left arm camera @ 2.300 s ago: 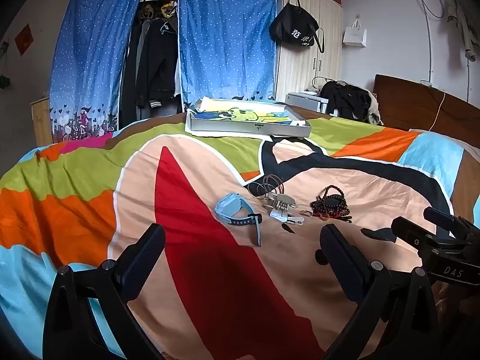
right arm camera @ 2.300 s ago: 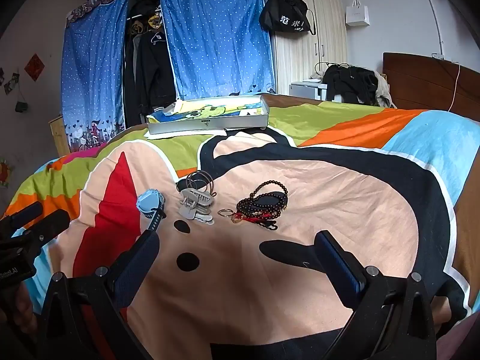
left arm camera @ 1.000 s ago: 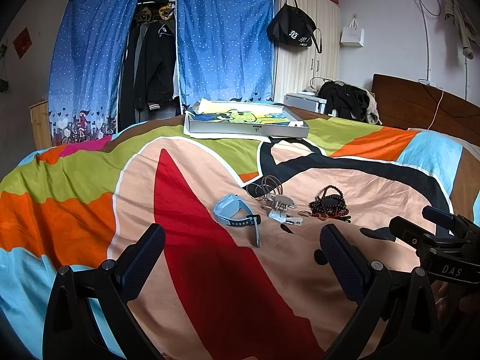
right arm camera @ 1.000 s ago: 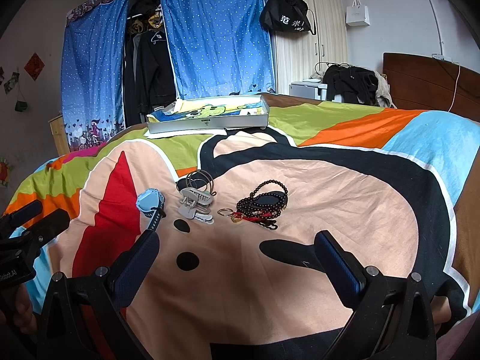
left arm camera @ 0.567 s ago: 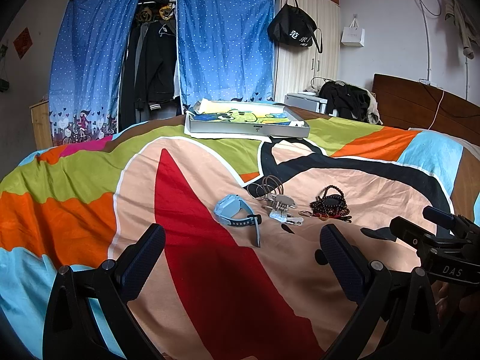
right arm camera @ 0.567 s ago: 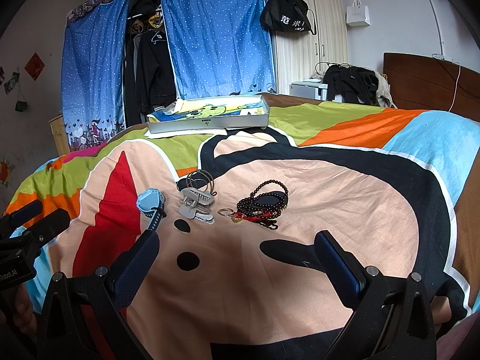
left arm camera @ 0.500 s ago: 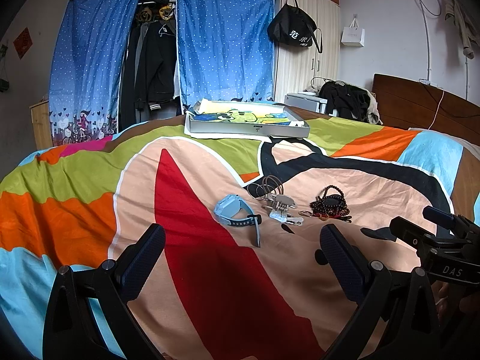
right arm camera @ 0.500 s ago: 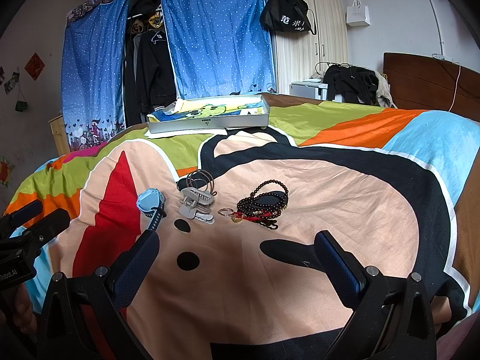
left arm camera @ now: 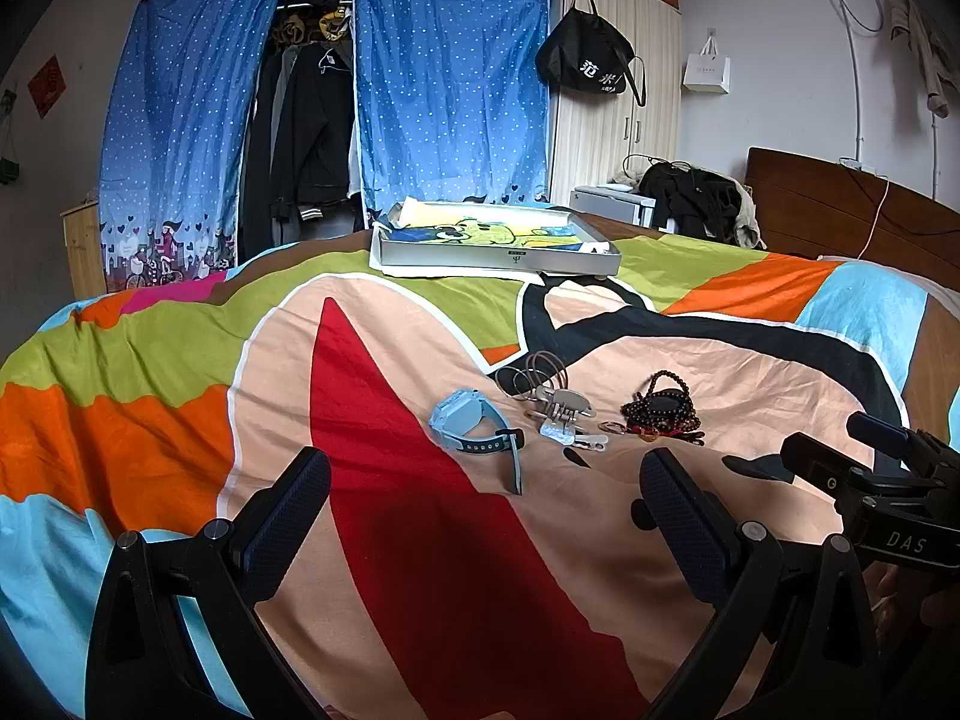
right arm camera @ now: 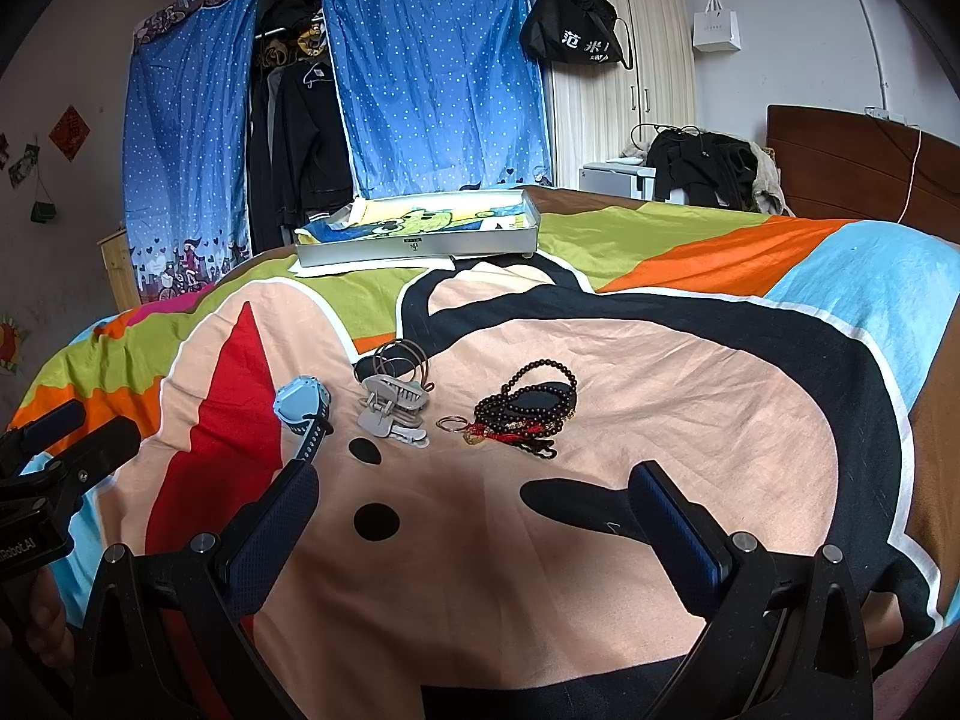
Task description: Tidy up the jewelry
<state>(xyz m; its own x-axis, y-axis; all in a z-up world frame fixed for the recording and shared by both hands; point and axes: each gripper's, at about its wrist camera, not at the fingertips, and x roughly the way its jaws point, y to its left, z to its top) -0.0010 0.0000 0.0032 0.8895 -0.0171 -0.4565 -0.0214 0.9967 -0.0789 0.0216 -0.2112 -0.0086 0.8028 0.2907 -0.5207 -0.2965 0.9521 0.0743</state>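
Jewelry lies in a loose row mid-bed: a light blue watch (left arm camera: 474,429) (right arm camera: 302,405), grey hair clips (left arm camera: 561,414) (right arm camera: 393,405), thin bangles (left arm camera: 531,375) (right arm camera: 399,360), a small ring (right arm camera: 450,423), and dark bead bracelets with a red cord (left arm camera: 663,411) (right arm camera: 528,411). A shallow silver box (left arm camera: 492,243) (right arm camera: 417,225) sits at the bed's far side. My left gripper (left arm camera: 486,507) is open, hovering short of the watch. My right gripper (right arm camera: 474,510) is open, short of the beads. Neither holds anything.
The bed is covered by a colourful cartoon blanket (left arm camera: 390,480). Blue dotted curtains (left arm camera: 444,90) and hanging dark clothes stand behind it. A wooden headboard (left arm camera: 840,204) is at the right, with a pile of dark clothes (left arm camera: 696,198) beside it. Each gripper shows in the other's view.
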